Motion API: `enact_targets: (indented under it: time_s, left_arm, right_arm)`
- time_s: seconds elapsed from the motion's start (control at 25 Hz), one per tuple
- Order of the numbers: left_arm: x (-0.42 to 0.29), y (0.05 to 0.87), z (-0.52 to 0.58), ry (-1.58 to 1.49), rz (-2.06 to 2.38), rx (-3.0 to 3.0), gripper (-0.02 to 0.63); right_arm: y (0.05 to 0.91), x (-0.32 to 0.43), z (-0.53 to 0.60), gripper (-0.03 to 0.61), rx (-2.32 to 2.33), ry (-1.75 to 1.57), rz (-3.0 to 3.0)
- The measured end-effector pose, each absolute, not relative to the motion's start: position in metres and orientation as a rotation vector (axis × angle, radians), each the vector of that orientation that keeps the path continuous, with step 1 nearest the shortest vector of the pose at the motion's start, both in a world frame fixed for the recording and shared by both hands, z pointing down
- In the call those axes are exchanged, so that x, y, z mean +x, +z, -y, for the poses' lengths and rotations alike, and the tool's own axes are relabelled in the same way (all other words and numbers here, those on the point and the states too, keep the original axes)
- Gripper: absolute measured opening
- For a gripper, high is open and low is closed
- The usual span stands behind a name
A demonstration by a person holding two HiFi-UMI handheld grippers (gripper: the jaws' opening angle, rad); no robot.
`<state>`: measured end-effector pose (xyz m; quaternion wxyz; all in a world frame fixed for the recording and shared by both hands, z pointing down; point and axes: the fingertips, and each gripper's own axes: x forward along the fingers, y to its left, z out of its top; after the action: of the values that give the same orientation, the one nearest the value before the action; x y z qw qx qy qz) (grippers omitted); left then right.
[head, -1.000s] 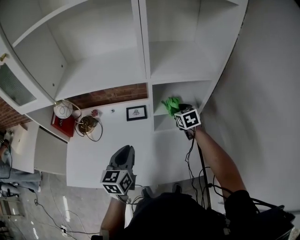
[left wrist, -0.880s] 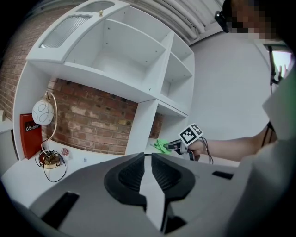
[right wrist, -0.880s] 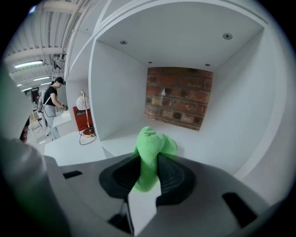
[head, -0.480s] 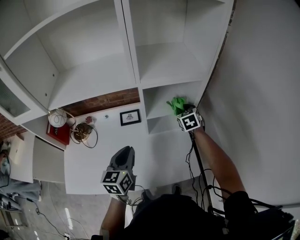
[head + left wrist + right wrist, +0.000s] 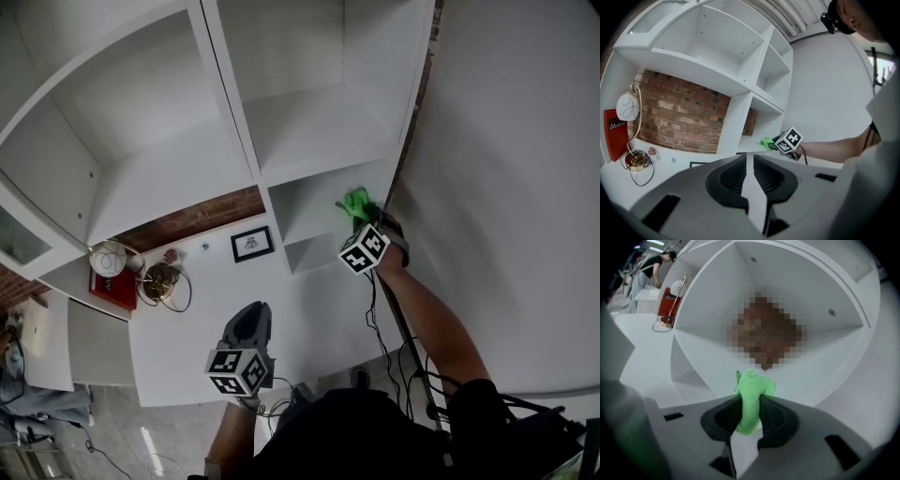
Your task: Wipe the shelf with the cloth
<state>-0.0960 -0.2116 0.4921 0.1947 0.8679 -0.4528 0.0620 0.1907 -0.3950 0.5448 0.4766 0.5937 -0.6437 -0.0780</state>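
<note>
My right hand-held gripper is clamped on the green cloth, its bunched end pushed into the low right compartment of the shelf. Over the last second the cloth has slid from mid-compartment towards the right side wall, so I judge this stroke nearly spent; the next should run back left. My left hand-held gripper hangs low over the bench, jaws almost together, holding nothing.

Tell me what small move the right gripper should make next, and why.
Probably sweep the right gripper leftward along the shelf: its jaws are shut on the green cloth, which sits at the compartment's right end, with bare board stretching left.
</note>
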Motion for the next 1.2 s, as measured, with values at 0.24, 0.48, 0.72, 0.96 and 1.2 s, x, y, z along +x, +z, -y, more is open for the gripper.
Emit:
enact_targets:
  time_s: [0.24,0.48,0.72,0.96,1.2]
  left_arm:
    - [-0.089,0.494,0.214,0.200,1.210,2.465,0.047]
    - [-0.075,0.483,0.217,0.196,1.154,2.523,0.048]
    - [-0.063,0.476,0.216,0.194,1.108,2.564,0.046]
    - [-0.063,0.462,0.218,0.172,1.112,2.594,0.046]
    - [-0.080,0.447,0.219,0.112,1.188,2.583,0.047]
  right_arm:
    - [0.536,0.199,0.388,0.091,1.400,-0.385,1.362]
    - [0.512,0.196,0.375,0.092,1.401,-0.520,1.287]
    - [0.481,0.198,0.359,0.092,1.542,-0.500,1.410]
    - [0.442,0.190,0.330,0.094,1.745,-0.262,1.825]
    - [0.422,0.173,0.295,0.094,1.843,0.048,2.270]
